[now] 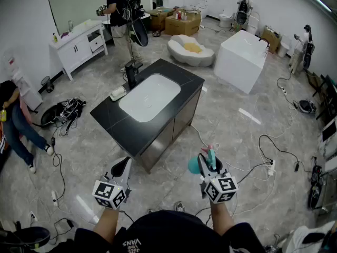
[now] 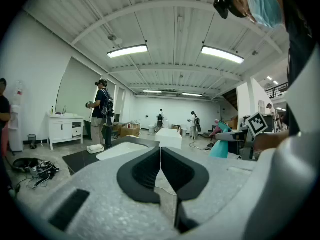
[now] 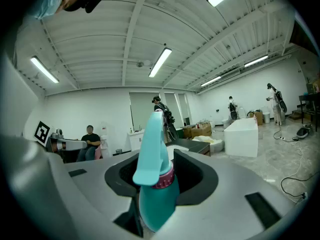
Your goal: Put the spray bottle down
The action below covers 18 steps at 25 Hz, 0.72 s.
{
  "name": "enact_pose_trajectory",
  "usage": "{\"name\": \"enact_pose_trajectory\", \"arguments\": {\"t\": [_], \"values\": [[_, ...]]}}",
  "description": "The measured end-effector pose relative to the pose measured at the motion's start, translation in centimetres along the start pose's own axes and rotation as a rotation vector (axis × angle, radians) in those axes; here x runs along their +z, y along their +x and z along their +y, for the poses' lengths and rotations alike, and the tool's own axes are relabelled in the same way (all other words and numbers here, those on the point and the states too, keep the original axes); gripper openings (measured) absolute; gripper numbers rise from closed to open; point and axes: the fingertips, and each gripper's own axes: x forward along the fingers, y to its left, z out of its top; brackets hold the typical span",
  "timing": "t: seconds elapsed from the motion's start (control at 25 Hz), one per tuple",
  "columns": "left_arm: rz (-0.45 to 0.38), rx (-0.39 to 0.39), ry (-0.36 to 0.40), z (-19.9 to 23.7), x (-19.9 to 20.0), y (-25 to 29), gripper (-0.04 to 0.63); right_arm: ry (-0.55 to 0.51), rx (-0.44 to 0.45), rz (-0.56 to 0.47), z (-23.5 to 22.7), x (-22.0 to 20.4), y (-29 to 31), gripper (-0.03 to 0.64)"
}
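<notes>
The right gripper [image 1: 209, 165] was clamped on the spray bottle [image 3: 156, 184], long axis roughly upright between the jaws. The worktop [image 1: 113, 119] lay ahead and leftward, well apart. The left gripper [image 1: 121, 168], nearer it, was closed and empty.

Basin [image 1: 150, 98] in counter [image 1: 113, 121]; faucet [image 1: 131, 74] at its far-left edge; tub [image 1: 242, 57] beyond, right; spray bottle [image 1: 195, 165] in right gripper [image 1: 209, 165], nearside.

The right gripper [image 3: 160, 176] hides the base of the spray bottle [image 3: 155, 199].
</notes>
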Motion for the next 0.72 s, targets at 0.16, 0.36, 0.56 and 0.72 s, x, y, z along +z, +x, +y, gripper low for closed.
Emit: {"name": "enact_pose_trajectory", "arguments": {"t": [0.16,0.36,0.56,0.72], "values": [[0.003,0.001,0.0,-0.6,0.0,1.3,0.02,0.005,0.008,0.001,-1.1,0.0,0.4,0.156],[0.006,0.015,0.002,-2.1,0.0,2.8,0.02,0.027,0.031,-0.005,-3.2,0.1,0.4,0.16],[0.004,0.042,-0.008,-4.3,-0.3,4.4,0.02,0.035,0.059,0.01,-5.8,0.1,0.0,0.16],[0.008,0.045,-0.013,-6.6,-1.1,6.0,0.02,0.03,0.089,0.028,-7.7,-0.2,-0.3,0.16]]}}
